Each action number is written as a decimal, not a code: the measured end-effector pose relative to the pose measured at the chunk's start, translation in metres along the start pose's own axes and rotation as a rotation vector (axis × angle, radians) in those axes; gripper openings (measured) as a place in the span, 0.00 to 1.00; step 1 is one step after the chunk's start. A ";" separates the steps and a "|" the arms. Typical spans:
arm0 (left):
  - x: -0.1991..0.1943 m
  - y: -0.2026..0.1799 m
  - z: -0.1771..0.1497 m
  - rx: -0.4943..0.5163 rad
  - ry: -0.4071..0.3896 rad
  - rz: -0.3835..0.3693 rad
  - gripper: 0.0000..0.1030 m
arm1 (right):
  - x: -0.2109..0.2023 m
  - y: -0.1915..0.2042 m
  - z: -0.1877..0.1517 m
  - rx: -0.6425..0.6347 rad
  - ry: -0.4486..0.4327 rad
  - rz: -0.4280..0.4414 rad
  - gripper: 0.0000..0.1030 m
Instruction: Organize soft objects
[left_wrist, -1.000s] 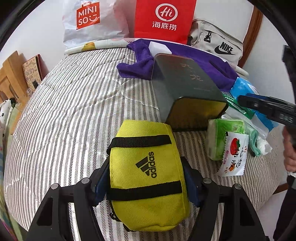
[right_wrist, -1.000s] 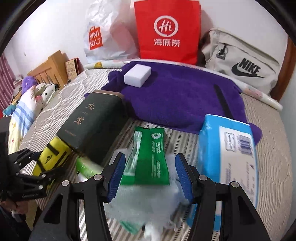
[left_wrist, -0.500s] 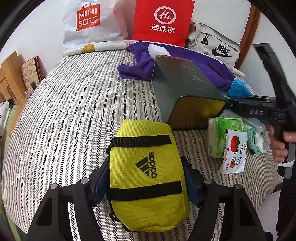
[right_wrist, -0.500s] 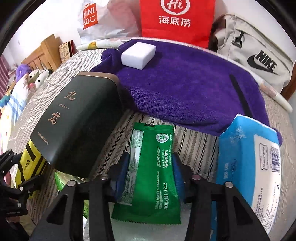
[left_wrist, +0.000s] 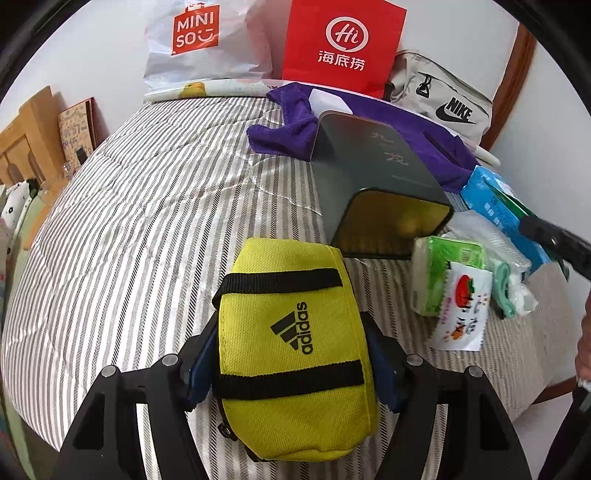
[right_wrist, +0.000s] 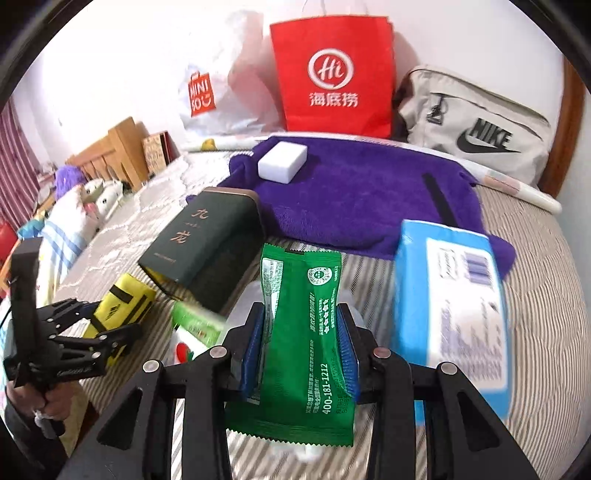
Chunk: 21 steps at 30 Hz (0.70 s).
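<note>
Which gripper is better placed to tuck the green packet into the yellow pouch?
The right gripper: its fingers already pinch the green packet, lifted off the bed. The left gripper is occupied clamping the yellow pouch.

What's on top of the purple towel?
A white sponge block lies on the purple towel near its left end, and a thin black strip lies further right. The dark green tin hides the towel's near-left edge, so anything there can't be seen.
</note>
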<state>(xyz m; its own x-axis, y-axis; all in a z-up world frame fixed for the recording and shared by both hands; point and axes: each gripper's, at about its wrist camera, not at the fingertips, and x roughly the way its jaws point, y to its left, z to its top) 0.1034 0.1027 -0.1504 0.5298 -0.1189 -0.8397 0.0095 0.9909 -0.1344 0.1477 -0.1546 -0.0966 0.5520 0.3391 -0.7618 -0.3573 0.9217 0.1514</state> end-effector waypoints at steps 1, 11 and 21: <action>-0.002 -0.002 -0.001 -0.005 -0.003 -0.003 0.66 | -0.007 -0.002 -0.004 0.005 -0.009 0.009 0.36; -0.012 -0.018 -0.010 -0.031 -0.017 0.002 0.66 | -0.044 -0.012 -0.067 -0.012 -0.007 0.019 0.36; -0.023 -0.031 -0.013 -0.039 -0.028 0.007 0.66 | -0.046 -0.043 -0.113 0.043 0.021 -0.026 0.36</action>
<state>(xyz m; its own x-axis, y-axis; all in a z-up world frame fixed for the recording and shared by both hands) 0.0793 0.0740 -0.1336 0.5535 -0.1092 -0.8257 -0.0270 0.9885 -0.1488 0.0523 -0.2310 -0.1390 0.5448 0.3116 -0.7785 -0.3102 0.9374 0.1581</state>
